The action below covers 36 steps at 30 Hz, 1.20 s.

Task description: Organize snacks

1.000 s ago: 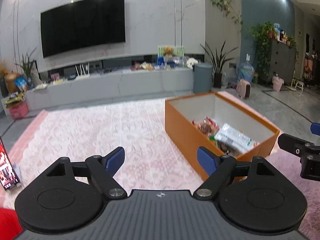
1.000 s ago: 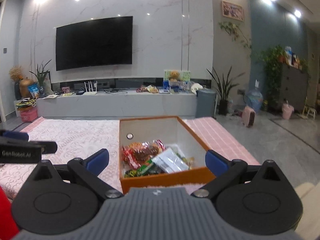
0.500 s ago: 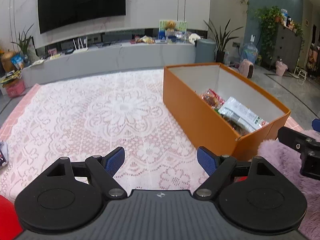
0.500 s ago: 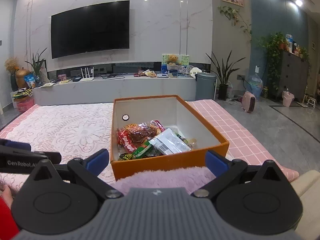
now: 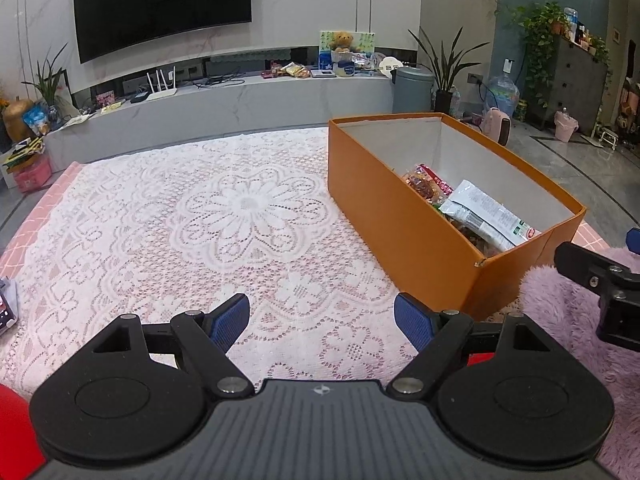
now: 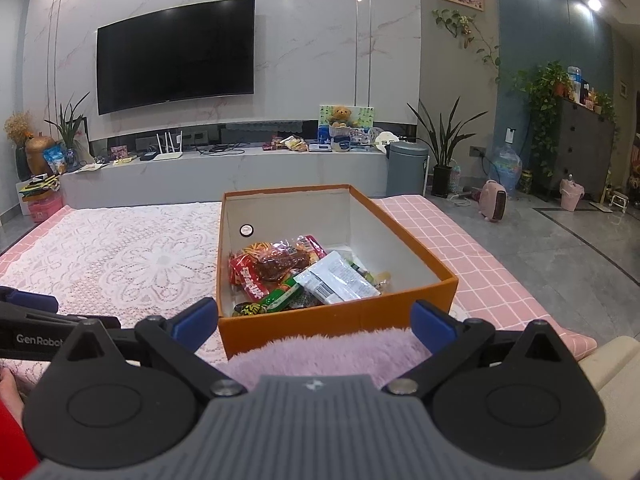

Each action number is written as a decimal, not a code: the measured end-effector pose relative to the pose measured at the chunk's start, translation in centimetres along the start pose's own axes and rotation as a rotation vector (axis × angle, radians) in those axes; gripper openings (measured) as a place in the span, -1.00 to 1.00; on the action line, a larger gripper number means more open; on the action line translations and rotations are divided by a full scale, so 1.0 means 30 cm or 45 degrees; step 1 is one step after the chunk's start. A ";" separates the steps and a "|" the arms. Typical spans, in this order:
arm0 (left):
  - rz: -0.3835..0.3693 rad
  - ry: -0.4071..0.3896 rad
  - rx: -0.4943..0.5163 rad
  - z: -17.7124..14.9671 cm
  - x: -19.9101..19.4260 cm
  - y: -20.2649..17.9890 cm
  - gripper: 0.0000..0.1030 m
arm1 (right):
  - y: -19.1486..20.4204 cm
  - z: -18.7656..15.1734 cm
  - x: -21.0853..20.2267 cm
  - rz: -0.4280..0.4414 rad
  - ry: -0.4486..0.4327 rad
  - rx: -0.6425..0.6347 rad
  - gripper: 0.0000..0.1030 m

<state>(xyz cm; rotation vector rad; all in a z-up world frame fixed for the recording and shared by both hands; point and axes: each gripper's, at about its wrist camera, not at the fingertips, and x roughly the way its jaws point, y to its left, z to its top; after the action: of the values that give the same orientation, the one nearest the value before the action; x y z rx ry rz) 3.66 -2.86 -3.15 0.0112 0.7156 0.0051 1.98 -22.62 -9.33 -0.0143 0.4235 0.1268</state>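
A wide worktop draped in a white lace cloth with a flower pattern over pink checked fabric (image 5: 248, 216) fills most of both views, with a grey marble-look media bench (image 6: 224, 176) and a black wall-mounted television (image 6: 176, 54) behind it. Toward the right of the cloth stands the open rectangular orange cardboard box with white inner walls (image 6: 340, 316), its long side running away from the cameras. Inside, gathered at the near end, lies a heap of snack packets: a red printed packet with a clear window showing dark contents (image 6: 276, 266), a white-grey foil packet lying slantwise on top (image 6: 336, 278), and a green wrapper (image 6: 282, 294) beside smaller pieces too small to tell apart. A fluffy lilac fabric (image 6: 328, 354) lies against the box's near wall. The left tool (image 5: 322, 316) hovers over the lace to the left of the box, its 2 blue-padded fingers spread wide with nothing between them. The right tool (image 6: 314, 322) sits before the box, equally wide apart and empty, above the lilac fabric.
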 end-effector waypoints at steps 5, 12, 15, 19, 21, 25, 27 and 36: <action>0.000 -0.004 -0.001 0.003 -0.008 0.002 0.87 | -0.004 0.001 -0.004 0.007 0.002 0.011 0.94; -0.009 -0.007 -0.009 0.008 -0.014 0.003 0.86 | -0.006 0.002 -0.002 0.007 0.003 0.016 0.94; -0.014 -0.003 -0.007 0.008 -0.011 0.001 0.86 | -0.007 0.002 0.000 0.006 0.004 0.014 0.94; -0.017 0.000 -0.008 0.008 -0.008 -0.001 0.86 | -0.009 0.002 0.003 0.009 0.010 0.016 0.94; -0.019 0.001 -0.008 0.008 -0.008 -0.001 0.86 | -0.010 0.003 0.004 0.009 0.011 0.016 0.94; -0.014 0.000 -0.007 0.008 -0.007 -0.003 0.86 | -0.010 0.003 0.004 0.009 0.011 0.016 0.94; -0.011 -0.003 -0.004 0.009 -0.008 -0.005 0.86 | -0.010 0.003 0.005 0.009 0.011 0.016 0.94; -0.013 0.001 -0.004 0.009 -0.007 -0.005 0.86 | -0.009 0.002 0.004 0.010 0.013 0.015 0.94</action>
<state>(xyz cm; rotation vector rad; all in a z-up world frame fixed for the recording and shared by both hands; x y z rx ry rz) 3.67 -3.00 -2.82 0.0044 0.7162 -0.0036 2.14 -22.88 -9.34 -0.0016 0.4344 0.1316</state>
